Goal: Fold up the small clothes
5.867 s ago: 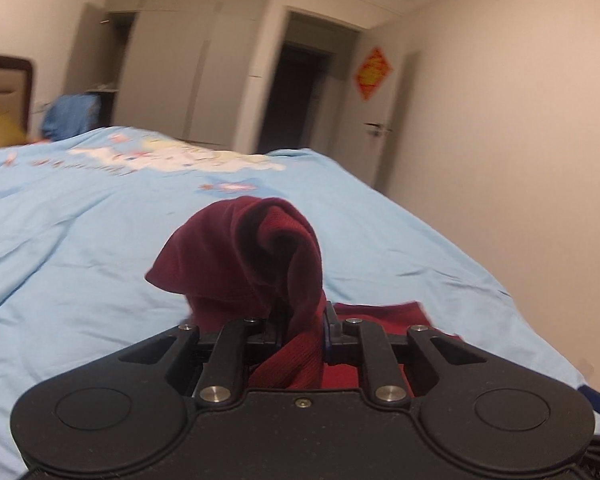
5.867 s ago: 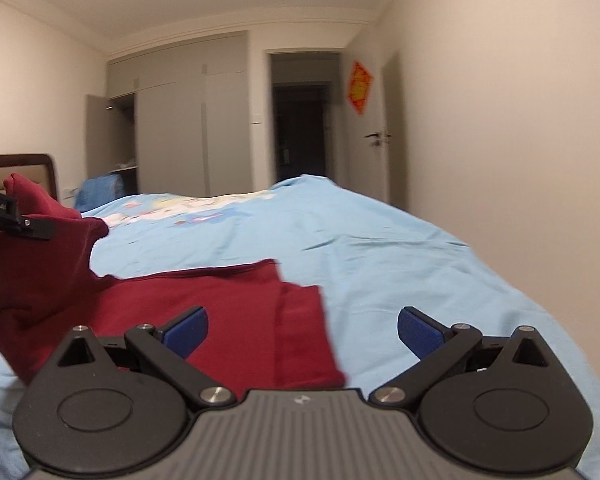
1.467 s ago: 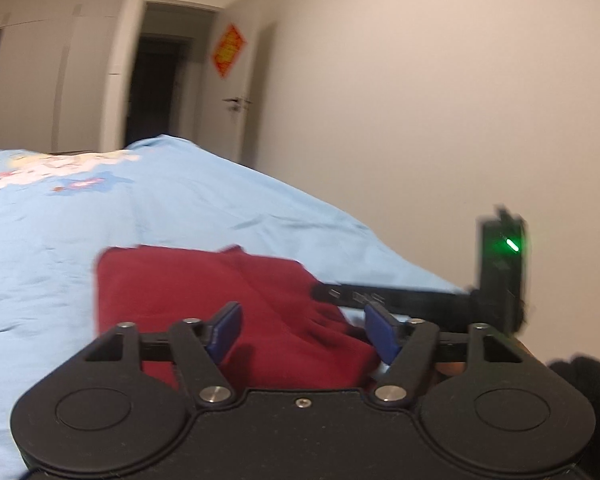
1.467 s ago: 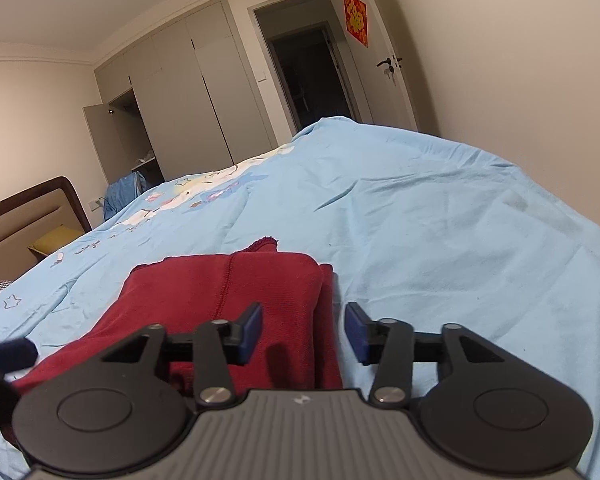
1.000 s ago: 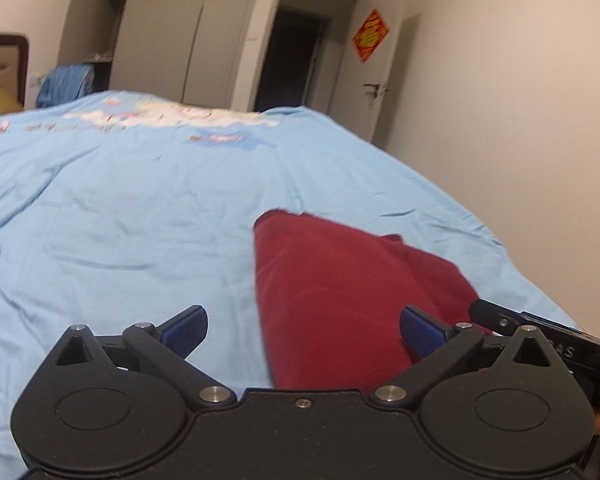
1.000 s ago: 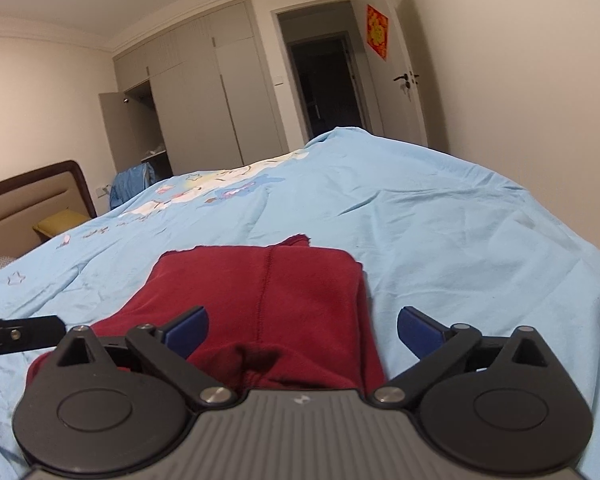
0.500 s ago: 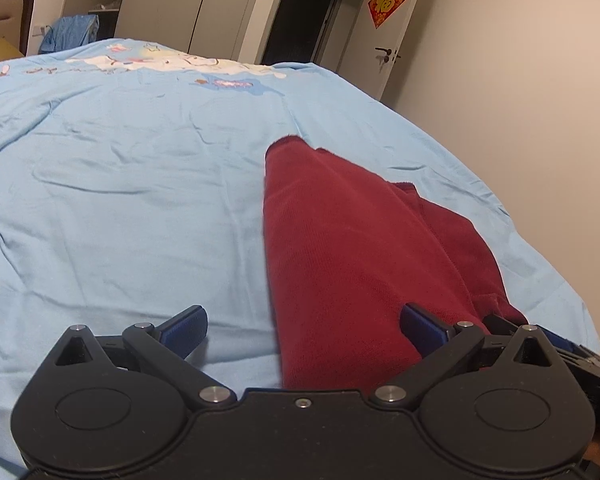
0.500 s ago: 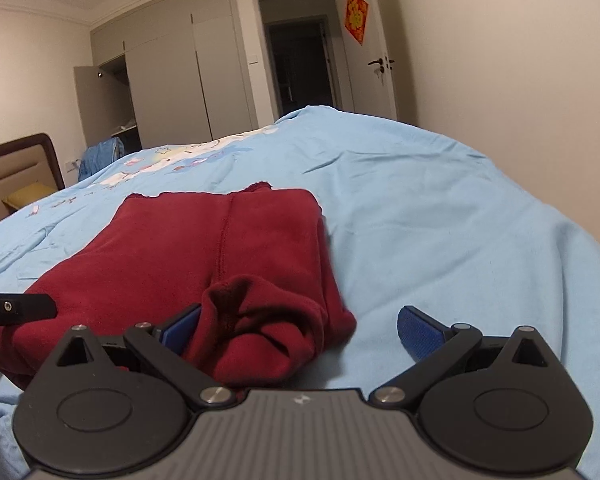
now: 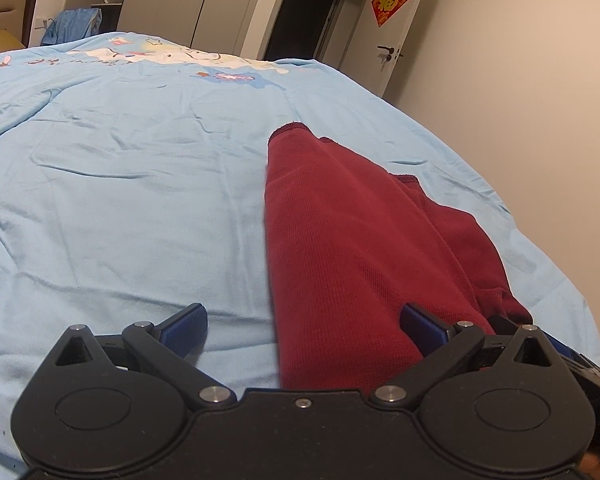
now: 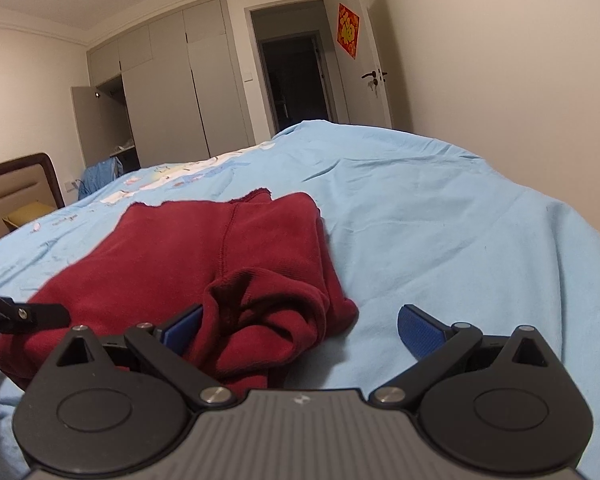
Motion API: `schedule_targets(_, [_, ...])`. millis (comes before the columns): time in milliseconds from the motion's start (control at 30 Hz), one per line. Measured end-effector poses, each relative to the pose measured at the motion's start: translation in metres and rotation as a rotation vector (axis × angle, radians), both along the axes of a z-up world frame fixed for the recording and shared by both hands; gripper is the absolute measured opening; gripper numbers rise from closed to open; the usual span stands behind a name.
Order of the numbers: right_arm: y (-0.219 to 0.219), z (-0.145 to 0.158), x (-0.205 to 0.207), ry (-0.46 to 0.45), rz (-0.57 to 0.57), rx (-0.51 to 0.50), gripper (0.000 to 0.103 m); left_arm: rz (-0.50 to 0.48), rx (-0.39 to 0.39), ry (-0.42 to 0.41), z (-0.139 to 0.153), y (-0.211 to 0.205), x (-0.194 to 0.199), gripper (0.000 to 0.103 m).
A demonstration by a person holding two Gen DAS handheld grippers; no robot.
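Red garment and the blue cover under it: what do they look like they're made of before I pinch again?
The red garment looks like a soft matte knit, perhaps cotton: fine ribbed texture, a stitched seam, and thick rounded bunching at its near end. The blue cover looks like thin, smooth woven fabric, matte, with shallow sharp creases and a printed cartoon pattern at the far end. Exact fibres cannot be told.

Dim warm indoor light, fisheye-bent edges, perhaps slightly soft

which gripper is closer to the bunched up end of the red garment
Right. The right gripper is open with the bunched end of the red garment between its fingers. The left gripper straddles the garment's smoother opposite edge.
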State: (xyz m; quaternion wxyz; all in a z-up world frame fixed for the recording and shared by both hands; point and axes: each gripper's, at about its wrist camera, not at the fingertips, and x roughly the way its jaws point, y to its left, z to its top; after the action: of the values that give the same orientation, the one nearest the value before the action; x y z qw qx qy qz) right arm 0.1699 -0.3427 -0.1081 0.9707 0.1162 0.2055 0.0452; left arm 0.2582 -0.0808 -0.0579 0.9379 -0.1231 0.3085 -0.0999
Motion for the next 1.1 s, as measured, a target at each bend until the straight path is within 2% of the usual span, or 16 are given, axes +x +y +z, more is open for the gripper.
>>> schedule_targets(167, [-0.016, 0.01, 0.008, -0.021, 0.025, 0.093, 0.103, 0.004, -0.002, 0.0, -0.001, -0.001, 0.0, 0.102])
schedule_targets(300, [-0.022, 0.019, 0.027, -0.029, 0.044, 0.108, 0.102, 0.005, -0.002, -0.002, -0.002, -0.001, -0.001, 0.102])
schedule_targets(367, [-0.02, 0.025, 0.038, -0.035, 0.052, 0.078, 0.089, 0.003, 0.001, -0.003, -0.002, -0.002, 0.0, 0.102])
schedule_targets(500, [-0.018, 0.029, 0.062, -0.015, 0.064, 0.059, 0.072, 0.001, 0.005, -0.004, -0.003, -0.003, 0.0, 0.102])
schedule_targets(567, [-0.017, 0.027, 0.075, 0.02, 0.065, 0.055, 0.055, -0.001, 0.006, -0.005, -0.004, -0.004, 0.0, 0.102])
schedule_targets(600, [-0.017, 0.025, 0.081, 0.036, 0.062, 0.055, 0.049, -0.002, 0.006, -0.005, -0.004, -0.004, 0.0, 0.102])
schedule_targets(633, [-0.017, 0.024, 0.086, 0.05, 0.067, 0.06, 0.038, -0.002, 0.006, -0.005, -0.005, -0.004, 0.0, 0.102])
schedule_targets(733, [-0.016, 0.021, 0.092, 0.047, 0.085, 0.078, 0.022, -0.003, 0.009, -0.004, -0.005, -0.005, 0.0, 0.102])
schedule_targets(867, [-0.015, 0.03, 0.096, -0.005, 0.095, 0.044, 0.009, -0.007, 0.016, 0.007, -0.004, -0.01, 0.004, 0.102])
schedule_targets(1000, [-0.016, 0.041, 0.106, -0.051, 0.093, 0.004, 0.009, -0.016, 0.026, 0.012, -0.005, -0.017, 0.008, 0.102])
schedule_targets(1100, [-0.016, 0.033, 0.115, -0.018, 0.085, 0.0, 0.009, -0.021, 0.033, 0.014, -0.006, -0.021, 0.009, 0.102])
